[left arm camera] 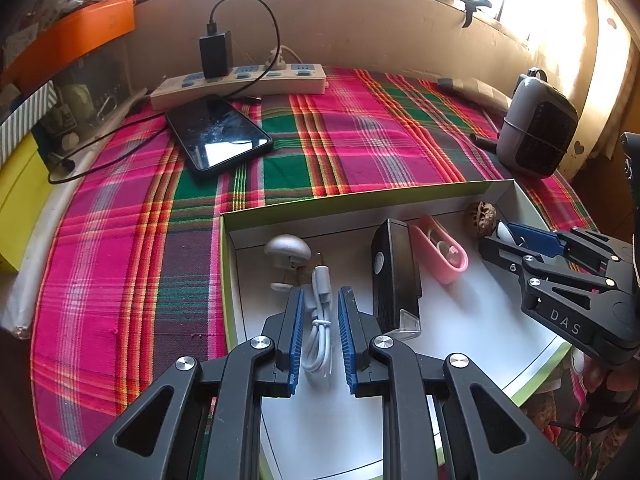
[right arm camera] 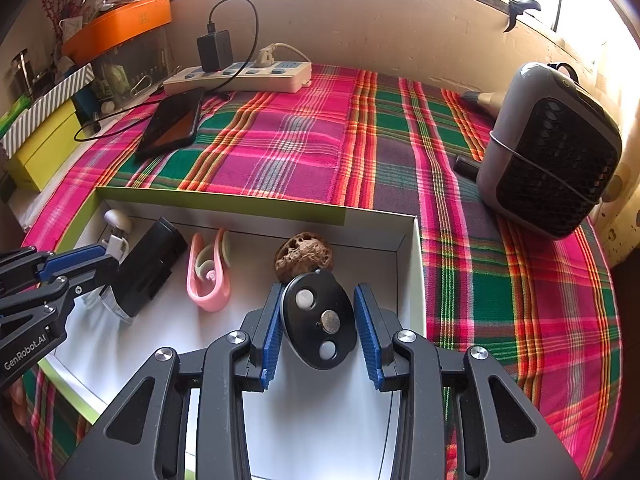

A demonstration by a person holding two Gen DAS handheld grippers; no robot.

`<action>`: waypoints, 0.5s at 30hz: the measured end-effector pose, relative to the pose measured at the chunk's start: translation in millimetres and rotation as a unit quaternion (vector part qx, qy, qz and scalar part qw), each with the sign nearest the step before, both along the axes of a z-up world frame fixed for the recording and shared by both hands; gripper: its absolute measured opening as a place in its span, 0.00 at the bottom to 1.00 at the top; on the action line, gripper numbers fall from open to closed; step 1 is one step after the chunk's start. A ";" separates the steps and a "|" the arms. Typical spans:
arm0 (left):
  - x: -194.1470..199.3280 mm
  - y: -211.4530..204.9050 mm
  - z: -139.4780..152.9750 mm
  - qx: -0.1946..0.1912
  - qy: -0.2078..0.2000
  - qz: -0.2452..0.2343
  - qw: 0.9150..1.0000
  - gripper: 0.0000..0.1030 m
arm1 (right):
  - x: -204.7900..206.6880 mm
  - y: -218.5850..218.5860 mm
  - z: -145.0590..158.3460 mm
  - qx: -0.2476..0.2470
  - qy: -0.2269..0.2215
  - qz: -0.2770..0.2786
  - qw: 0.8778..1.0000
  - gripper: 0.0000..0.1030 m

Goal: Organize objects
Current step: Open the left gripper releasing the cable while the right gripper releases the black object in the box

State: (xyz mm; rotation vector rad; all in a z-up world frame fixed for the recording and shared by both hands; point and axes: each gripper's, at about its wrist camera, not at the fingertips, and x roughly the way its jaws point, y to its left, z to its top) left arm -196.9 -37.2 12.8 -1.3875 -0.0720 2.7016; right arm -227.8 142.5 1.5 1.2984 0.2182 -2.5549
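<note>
A white box with a green rim (left arm camera: 360, 196) lies on the plaid cloth. My left gripper (left arm camera: 321, 294) is down inside it, its blue pads close around a coiled white cable (left arm camera: 318, 340); it is shut on the cable. My right gripper (right arm camera: 318, 288) is shut on a black oval gadget (right arm camera: 320, 320) with round white and metal spots, at the box's right end. A walnut (right arm camera: 304, 254) sits just beyond it. Also in the box are a pink clip-like case (right arm camera: 208, 276), a black rectangular device (left arm camera: 394, 276) and a silver mushroom-shaped piece (left arm camera: 286, 250).
A phone (left arm camera: 218, 136) charges from a power strip (left arm camera: 240, 80) at the back left. A grey mini fan (right arm camera: 552, 152) stands at the right edge near the wall. An orange box (right arm camera: 120, 24) and a yellow box (right arm camera: 44, 148) crowd the left side.
</note>
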 end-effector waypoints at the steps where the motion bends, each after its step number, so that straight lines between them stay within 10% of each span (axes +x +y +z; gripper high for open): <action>1: 0.0 0.2 0.0 0.000 0.000 0.000 1.000 0.16 | -0.2 -0.3 0.3 -0.001 0.000 0.000 1.000 0.35; 15: 1.8 0.7 1.2 0.000 0.000 0.003 1.000 0.17 | 2.3 2.6 2.3 -0.011 0.002 -0.007 1.000 0.36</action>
